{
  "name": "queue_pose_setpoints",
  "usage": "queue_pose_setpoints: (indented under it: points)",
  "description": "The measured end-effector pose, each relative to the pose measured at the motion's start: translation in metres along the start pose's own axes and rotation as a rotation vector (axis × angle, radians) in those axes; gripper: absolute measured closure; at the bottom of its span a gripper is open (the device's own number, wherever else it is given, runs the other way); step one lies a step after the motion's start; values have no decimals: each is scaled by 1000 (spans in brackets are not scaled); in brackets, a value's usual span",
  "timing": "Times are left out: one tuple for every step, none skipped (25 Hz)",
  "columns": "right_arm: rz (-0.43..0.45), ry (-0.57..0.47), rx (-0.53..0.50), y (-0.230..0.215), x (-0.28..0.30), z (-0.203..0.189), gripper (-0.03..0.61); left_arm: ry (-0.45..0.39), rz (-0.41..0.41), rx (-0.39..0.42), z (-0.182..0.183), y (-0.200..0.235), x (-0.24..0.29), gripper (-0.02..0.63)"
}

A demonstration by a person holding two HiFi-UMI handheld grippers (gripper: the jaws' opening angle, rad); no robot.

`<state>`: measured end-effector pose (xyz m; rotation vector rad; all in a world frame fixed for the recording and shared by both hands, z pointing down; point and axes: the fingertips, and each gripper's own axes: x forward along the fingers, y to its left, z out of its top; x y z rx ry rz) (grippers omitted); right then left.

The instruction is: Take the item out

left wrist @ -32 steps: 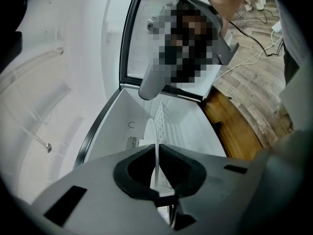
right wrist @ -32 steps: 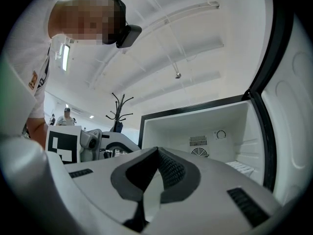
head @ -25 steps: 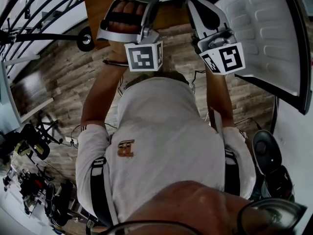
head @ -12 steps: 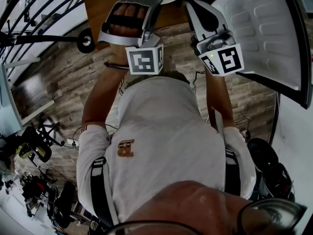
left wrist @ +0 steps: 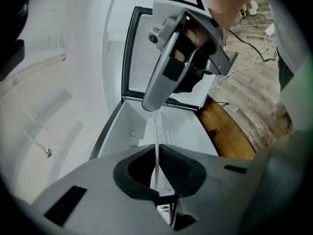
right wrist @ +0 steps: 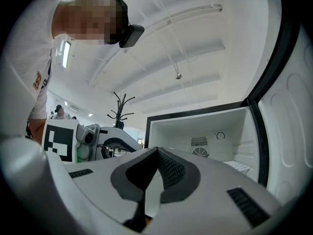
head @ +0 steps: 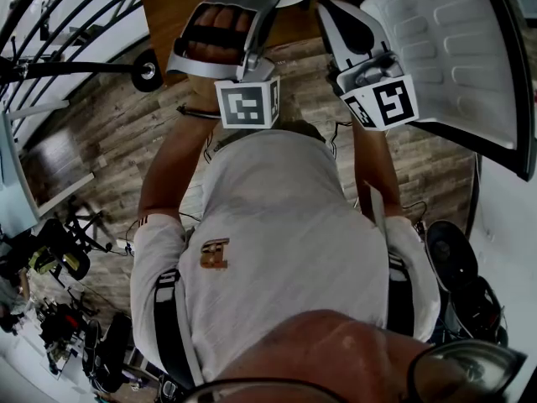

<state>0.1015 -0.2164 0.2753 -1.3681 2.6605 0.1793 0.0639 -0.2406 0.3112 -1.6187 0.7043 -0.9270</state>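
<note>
Open fridge compartment (left wrist: 122, 126) ahead, right gripper (left wrist: 149, 105) crossing in front, jaws pinched together, empty. Thin white sheet (left wrist: 157, 131), edge-on, clamped in left gripper (left wrist: 157, 148).

The head view is dim and murky, its wooden floor (head: 101, 124) dull while the fridge door (head: 453, 49) glares white. Both gripper views are bright: the left one washes out to blank white at its left, the right one shows a lit ceiling strip (right wrist: 65, 54). All 3 bow strongly and blacken at the corners; the left tongs (left wrist: 156, 145) and right tongs (right wrist: 157, 148) look soft.
</note>
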Motion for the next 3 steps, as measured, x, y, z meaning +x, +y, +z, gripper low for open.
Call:
queue_pose_setpoints:
  points:
    - [1,1,0,1,0,0,546,1,0,0,0,0,-1,581]
    - [1,3,0,1,-1,1,546,2,1,-1,0,1,-1,581]
    - [2,4,0,2,-1,1,546,3,1,-2,0,1,-2,581]
